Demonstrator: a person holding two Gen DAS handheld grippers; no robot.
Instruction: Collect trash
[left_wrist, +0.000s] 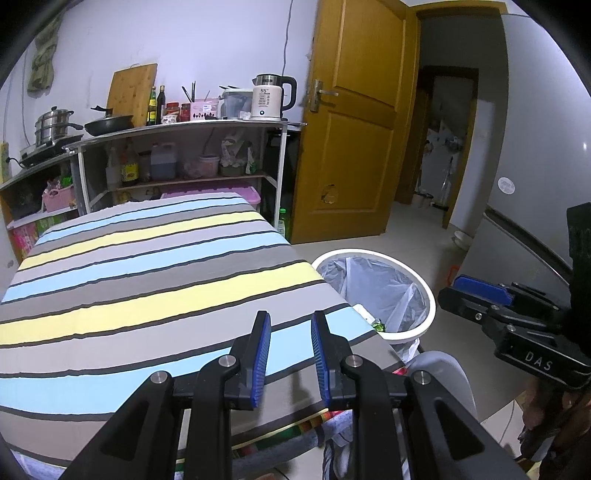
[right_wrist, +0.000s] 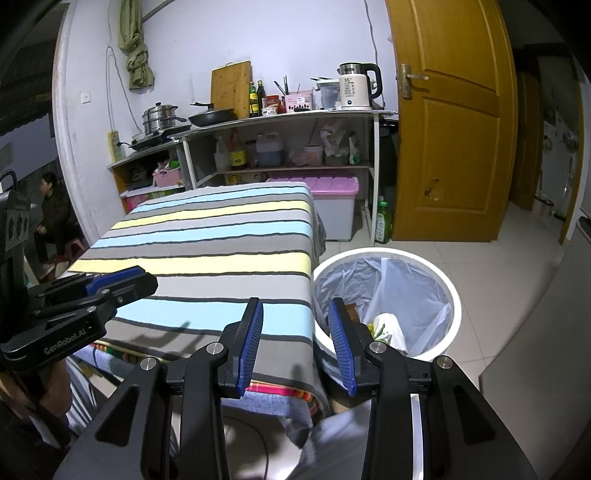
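The left gripper (left_wrist: 290, 325) hangs above the near edge of the striped tablecloth (left_wrist: 147, 280), its blue-padded jaws apart with nothing between them. The right gripper (right_wrist: 295, 314) hangs over the table's near right corner, jaws standing wider apart and also empty; its right pad sits in front of the bin's rim.

The white round trash bin (right_wrist: 456, 295) stands on the floor just beside the table's right edge, lined with a clear plastic bag (right_wrist: 406, 284). Collected trash lies at its bottom: a crumpled white and green wrapper (right_wrist: 388, 326) against the near wall. The cloth top itself is bare, and it drapes over the right and near edges, showing a multicoloured layer (right_wrist: 277, 391) underneath.

Right of the bin the pale tiled floor (right_wrist: 480, 240) runs open towards a wooden door (right_wrist: 454, 122) standing ajar. Beyond the table's far edge a white shelf rack (right_wrist: 375, 166) carries a kettle (right_wrist: 356, 90), a frying pan (right_wrist: 212, 117), bottles and a cutting board (right_wrist: 231, 88); a pink-lidded storage box (right_wrist: 332, 199) sits below. A person (right_wrist: 53, 218) sits at the far left.
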